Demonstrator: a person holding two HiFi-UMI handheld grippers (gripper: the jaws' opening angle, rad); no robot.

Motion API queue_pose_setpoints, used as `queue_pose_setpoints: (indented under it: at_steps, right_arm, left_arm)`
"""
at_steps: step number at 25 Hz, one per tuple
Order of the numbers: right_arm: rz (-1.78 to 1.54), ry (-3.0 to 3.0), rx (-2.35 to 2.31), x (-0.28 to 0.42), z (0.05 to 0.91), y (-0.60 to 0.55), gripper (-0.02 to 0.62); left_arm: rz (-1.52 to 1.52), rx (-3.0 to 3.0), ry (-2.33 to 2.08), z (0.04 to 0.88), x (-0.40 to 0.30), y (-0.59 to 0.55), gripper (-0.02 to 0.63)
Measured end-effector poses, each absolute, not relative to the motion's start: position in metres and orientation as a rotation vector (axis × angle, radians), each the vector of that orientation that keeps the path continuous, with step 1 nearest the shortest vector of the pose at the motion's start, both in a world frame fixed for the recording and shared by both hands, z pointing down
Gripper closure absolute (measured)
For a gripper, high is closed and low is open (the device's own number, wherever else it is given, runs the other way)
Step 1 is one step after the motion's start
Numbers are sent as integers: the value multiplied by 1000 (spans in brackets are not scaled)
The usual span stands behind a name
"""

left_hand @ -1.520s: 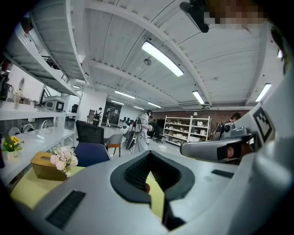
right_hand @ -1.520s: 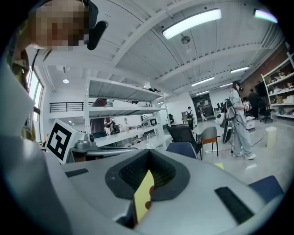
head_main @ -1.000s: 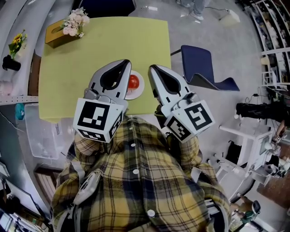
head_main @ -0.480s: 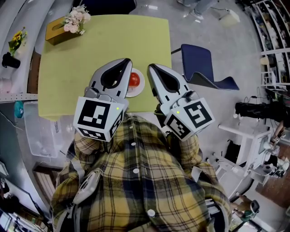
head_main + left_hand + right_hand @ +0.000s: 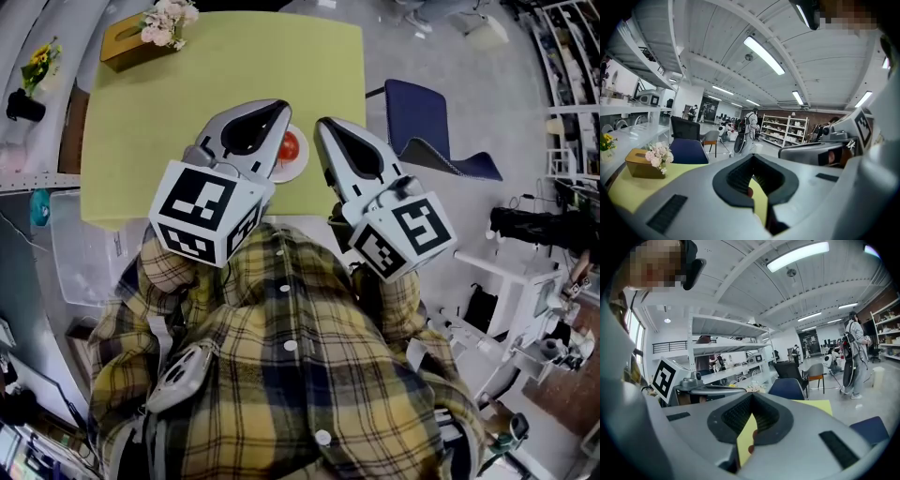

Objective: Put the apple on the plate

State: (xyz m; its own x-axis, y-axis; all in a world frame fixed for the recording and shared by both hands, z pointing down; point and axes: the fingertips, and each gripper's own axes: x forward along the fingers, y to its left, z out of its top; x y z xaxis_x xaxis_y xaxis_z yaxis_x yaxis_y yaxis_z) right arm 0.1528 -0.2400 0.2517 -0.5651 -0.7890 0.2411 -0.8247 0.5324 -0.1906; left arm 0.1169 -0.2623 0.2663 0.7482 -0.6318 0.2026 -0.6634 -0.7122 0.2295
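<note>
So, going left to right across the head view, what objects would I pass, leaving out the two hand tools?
Black vase → flower box → apple on plate → blue chair.

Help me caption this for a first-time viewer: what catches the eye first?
The big grey left gripper and right gripper fill the middle of the head view, side by side, jaws shut. Between their tips a red apple sits on a white plate at the near edge of the yellow-green table.
</note>
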Motion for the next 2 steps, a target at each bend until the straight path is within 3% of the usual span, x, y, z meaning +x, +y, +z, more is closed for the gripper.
queue_pose_setpoints:
  at_steps: [2]
  right_arm:
    - [427, -2640, 1403, 156, 251, -241, 599]
  left_arm:
    - [160, 2669, -993, 266, 119, -266, 601]
